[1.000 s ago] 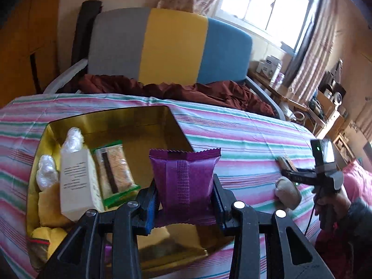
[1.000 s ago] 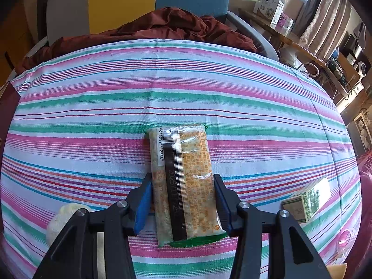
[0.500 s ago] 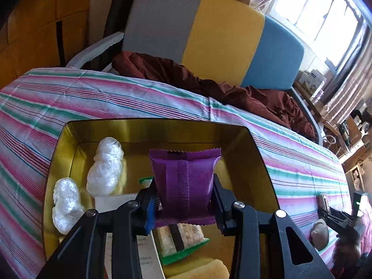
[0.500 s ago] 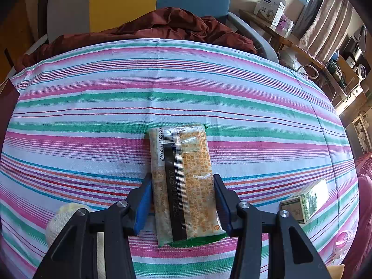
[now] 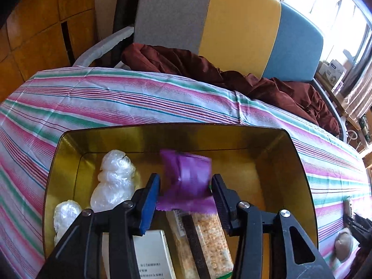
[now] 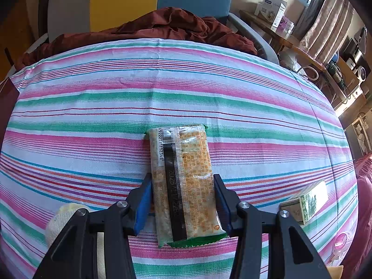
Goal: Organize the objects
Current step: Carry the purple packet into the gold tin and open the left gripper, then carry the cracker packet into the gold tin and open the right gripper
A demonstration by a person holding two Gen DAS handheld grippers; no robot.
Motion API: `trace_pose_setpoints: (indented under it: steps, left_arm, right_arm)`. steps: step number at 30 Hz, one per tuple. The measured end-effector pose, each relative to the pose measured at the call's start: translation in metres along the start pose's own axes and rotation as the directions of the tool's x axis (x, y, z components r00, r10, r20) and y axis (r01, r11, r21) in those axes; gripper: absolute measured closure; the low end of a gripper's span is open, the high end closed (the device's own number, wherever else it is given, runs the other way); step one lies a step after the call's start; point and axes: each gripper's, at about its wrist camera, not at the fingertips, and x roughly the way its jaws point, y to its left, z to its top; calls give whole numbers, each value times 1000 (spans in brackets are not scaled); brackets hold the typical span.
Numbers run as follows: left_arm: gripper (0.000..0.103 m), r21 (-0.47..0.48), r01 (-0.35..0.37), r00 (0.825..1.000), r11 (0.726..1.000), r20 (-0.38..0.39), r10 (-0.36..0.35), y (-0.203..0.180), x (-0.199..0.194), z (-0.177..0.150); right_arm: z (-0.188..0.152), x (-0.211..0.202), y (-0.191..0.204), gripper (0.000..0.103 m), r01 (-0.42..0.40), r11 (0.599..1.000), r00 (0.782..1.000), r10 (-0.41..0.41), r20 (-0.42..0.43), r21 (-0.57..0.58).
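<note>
My left jaws were opening over the gold tin, the blurred purple packet slipping free between them above a cracker pack; best released low and level. My right gripper clasped another cracker packet on the striped cloth.

Behind my counter: chair with grey, yellow, blue back panels, maroon cloth heaped on its seat. Curtained window right, white box on side shelf.

Tricolour chair, sunlit window, curtains, wooden wall
</note>
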Motion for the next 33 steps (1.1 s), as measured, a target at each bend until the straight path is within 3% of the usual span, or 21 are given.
trace_pose_setpoints:
  steps: [10, 22, 27, 33]
  left_arm:
    - [49, 76, 3, 987, 997, 161, -16, -10, -71, -38]
    - [48, 155, 6, 970, 988, 241, -43, -19, -141, -87]
    - [47, 174, 7, 965, 985, 259, -53, -18, -156, -97]
    - [47, 158, 22, 964, 987, 257, -63, -11, -165, -106]
  right_arm:
    - [-1, 1, 1, 54, 3, 1000, 1000, -3, 2, -2]
    - [2, -4, 5, 54, 39, 999, 999, -39, -24, 21]
    - [13, -30, 16, 54, -33, 996, 999, 32, 13, 78]
    - [31, -86, 88, 54, -171, 985, 978, 172, 117, -24]
